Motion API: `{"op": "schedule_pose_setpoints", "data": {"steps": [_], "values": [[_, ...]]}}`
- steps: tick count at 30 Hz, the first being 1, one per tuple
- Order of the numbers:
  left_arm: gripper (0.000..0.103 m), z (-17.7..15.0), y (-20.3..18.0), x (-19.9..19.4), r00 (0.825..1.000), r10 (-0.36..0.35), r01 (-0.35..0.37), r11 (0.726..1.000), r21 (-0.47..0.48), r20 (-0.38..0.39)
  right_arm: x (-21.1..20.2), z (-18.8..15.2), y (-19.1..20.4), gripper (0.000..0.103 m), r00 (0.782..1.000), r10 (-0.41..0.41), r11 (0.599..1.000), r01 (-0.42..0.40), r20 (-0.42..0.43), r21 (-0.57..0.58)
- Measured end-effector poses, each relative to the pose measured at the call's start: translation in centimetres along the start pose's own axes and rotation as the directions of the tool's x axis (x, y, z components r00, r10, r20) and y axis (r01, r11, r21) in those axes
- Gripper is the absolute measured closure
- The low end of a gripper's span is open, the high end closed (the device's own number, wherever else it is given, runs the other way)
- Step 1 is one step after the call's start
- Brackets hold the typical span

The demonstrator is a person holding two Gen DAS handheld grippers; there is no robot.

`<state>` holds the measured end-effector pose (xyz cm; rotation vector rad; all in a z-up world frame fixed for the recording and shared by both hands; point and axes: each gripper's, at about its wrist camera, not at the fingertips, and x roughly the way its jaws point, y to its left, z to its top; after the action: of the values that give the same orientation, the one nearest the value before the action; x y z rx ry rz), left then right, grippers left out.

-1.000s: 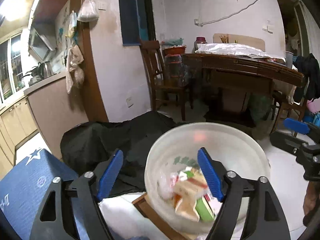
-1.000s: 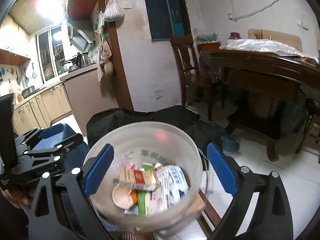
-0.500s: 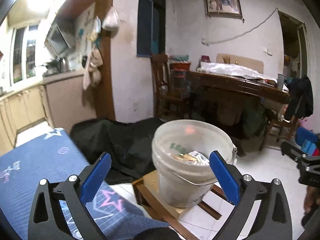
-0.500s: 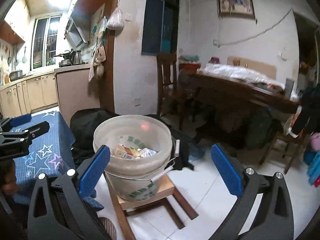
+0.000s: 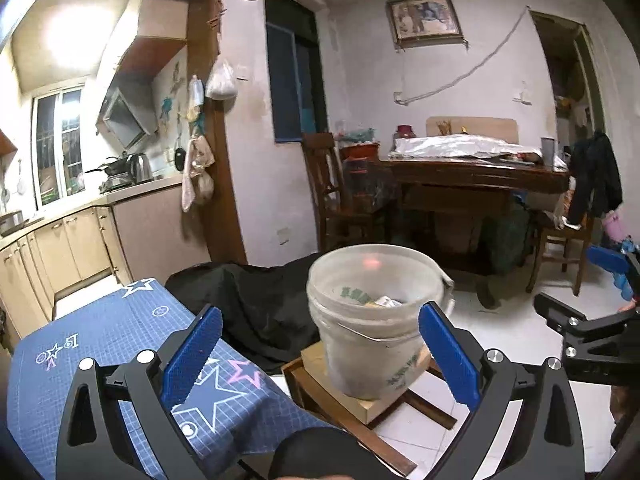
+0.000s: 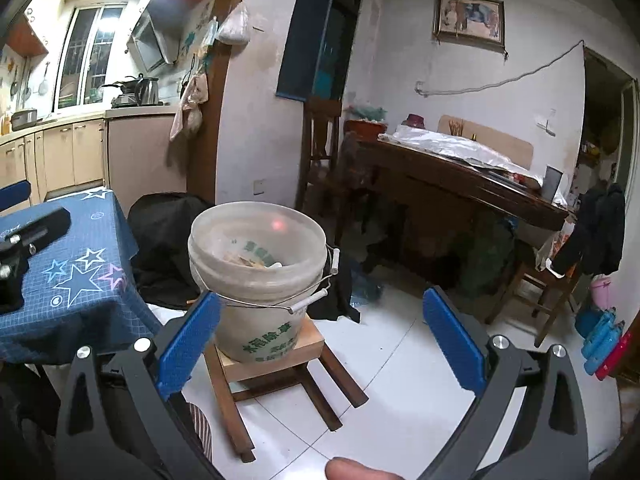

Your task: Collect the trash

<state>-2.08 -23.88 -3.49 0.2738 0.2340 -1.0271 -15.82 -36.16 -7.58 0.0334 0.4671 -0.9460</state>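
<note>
Both your grippers are spread wide with nothing between the pads. The left gripper (image 5: 320, 344) has just been opening, from already wide to all the way, and so has the right gripper (image 6: 322, 338), and neither has anything in its jaws.

The bucket (image 5: 372, 320) sits upright on a little wooden stool (image 6: 276, 356) on the white tile floor, out in front of both grippers and not touching either one. Inside it you can see the trash (image 5: 382, 301), a few cartons and wrappers down at the bottom, though only a sliver shows over the rim. The wire handle (image 6: 316, 298) hangs down on the bucket's right side in the right wrist view.

To the left of the stool is the table with the blue star-print cloth (image 5: 100, 344), and a black cloth (image 5: 256, 300) is heaped behind it near the bucket.
</note>
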Motion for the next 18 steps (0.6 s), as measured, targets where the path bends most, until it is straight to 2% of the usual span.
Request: {"op": "schedule_pose_setpoints", "data": {"steps": [3,6,10,13,16,18], "values": [[0.005,-0.4,-1.4,-0.3,1.000,-0.016,0.016,0.999,0.028,-0.006,-0.8,-0.3,-0.3,0.005,1.000,-0.001,1.000,0.001,0.011,-0.005],[0.005,-1.3,-2.2,0.4,1.000,0.002,-0.001,0.999,0.048,-0.009,-1.4,-0.5,-0.9,0.005,1.000,-0.005,1.000,0.005,0.015,0.010],[0.005,-2.5,-2.2,1.4,1.000,0.005,-0.005,0.999,0.033,-0.008,-1.2,-0.8,-1.2,0.005,1.000,-0.003,1.000,0.003,0.007,0.025],[0.005,-2.9,-1.8,2.7,0.999,-0.006,0.006,1.000,0.001,-0.043,-0.8,-1.1,-1.1,0.005,1.000,0.002,1.000,-0.001,-0.008,0.027],[0.005,-3.2,-1.5,4.0,0.994,0.044,-0.043,0.999,0.008,-0.101,-0.3,-1.4,-0.4,0.005,1.000,0.007,1.000,-0.007,-0.021,0.015],[0.005,-3.3,-1.4,4.0,0.993,0.049,-0.048,0.999,0.013,-0.107,-0.1,-1.5,-0.1,0.005,1.000,0.007,1.000,-0.007,-0.027,0.006]]}}
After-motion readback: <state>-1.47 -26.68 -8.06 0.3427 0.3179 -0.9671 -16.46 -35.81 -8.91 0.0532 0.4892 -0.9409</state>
